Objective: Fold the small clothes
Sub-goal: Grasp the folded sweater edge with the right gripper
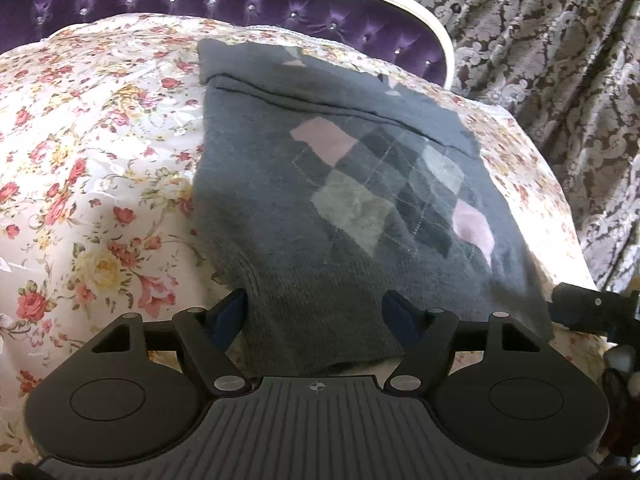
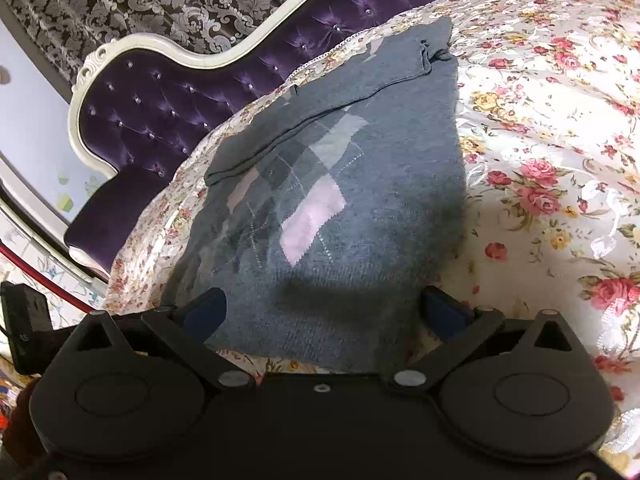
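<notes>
Sweater (image 1: pixel 340 208) hem hides both grippers' lower fingertips – grip unclear.

The sweater (image 1: pixel 340 184) lies flat on the bedspread (image 1: pixel 100 160), its near hem between the spread fingers of each gripper — left gripper (image 1: pixel 316 316), right gripper (image 2: pixel 324 312). Behind the bedspread stands the headboard (image 1: pixel 240 4); behind that — the curtain (image 1: pixel 560 60).
</notes>
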`<state>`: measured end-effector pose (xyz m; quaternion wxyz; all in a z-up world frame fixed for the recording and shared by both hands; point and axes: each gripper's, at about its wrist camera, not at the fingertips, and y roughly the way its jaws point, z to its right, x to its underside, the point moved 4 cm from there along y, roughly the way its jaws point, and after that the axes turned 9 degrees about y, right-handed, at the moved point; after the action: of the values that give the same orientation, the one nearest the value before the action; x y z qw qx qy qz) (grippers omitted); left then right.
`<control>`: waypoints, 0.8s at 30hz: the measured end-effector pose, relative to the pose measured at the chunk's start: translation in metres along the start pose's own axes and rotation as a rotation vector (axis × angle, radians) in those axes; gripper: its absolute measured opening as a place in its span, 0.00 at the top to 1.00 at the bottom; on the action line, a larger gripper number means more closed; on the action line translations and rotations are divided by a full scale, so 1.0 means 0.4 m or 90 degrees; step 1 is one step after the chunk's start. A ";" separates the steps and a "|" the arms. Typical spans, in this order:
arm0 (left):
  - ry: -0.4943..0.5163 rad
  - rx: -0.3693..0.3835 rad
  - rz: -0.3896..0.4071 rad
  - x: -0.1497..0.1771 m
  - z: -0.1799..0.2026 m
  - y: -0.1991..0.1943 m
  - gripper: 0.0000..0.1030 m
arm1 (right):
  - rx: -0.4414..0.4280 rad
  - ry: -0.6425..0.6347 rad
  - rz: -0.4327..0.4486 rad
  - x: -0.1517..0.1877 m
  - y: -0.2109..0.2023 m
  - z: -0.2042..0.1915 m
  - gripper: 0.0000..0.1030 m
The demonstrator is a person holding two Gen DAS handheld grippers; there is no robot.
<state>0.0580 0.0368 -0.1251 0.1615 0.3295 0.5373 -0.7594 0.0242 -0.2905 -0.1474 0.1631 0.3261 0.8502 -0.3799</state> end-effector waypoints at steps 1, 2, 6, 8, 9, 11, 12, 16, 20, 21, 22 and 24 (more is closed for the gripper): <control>0.001 0.005 0.001 0.001 0.002 0.000 0.33 | -0.004 0.004 0.000 0.001 -0.002 0.002 0.00; 0.002 0.011 0.002 0.002 0.004 -0.001 0.37 | -0.007 0.005 0.000 0.002 -0.002 0.002 0.00; 0.003 0.019 0.007 0.005 0.000 -0.003 0.39 | -0.012 0.002 -0.007 0.006 -0.003 0.000 0.00; -0.008 0.012 0.012 0.004 -0.009 -0.003 0.39 | -0.011 -0.004 -0.011 0.007 -0.002 -0.004 0.00; -0.013 0.000 0.015 0.003 -0.016 -0.004 0.42 | -0.010 -0.004 -0.011 0.007 -0.001 -0.005 0.00; -0.023 -0.028 0.019 0.002 -0.028 -0.008 0.53 | -0.008 -0.004 -0.015 0.005 0.000 -0.005 0.01; -0.028 -0.036 0.020 0.002 -0.034 -0.009 0.58 | -0.004 -0.006 -0.016 0.004 -0.001 -0.005 0.08; -0.019 -0.041 0.021 0.002 -0.038 -0.007 0.73 | 0.018 0.006 -0.012 0.001 -0.004 0.011 0.50; -0.022 -0.031 0.024 0.001 -0.036 -0.011 0.94 | 0.047 0.014 -0.008 0.000 -0.005 0.026 0.82; -0.021 -0.030 0.027 0.000 -0.035 -0.014 0.94 | 0.055 0.009 -0.007 0.001 -0.005 0.025 0.84; -0.022 -0.031 0.034 -0.004 -0.035 -0.020 0.94 | 0.053 0.008 -0.005 0.001 -0.008 0.024 0.85; -0.032 -0.020 0.047 -0.015 -0.040 -0.036 0.94 | 0.046 0.011 -0.001 0.000 -0.018 0.022 0.86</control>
<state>0.0590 0.0561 -0.1140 0.2082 0.3273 0.5326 -0.7522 0.0195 -0.3006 -0.1494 0.1432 0.3342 0.8377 -0.4074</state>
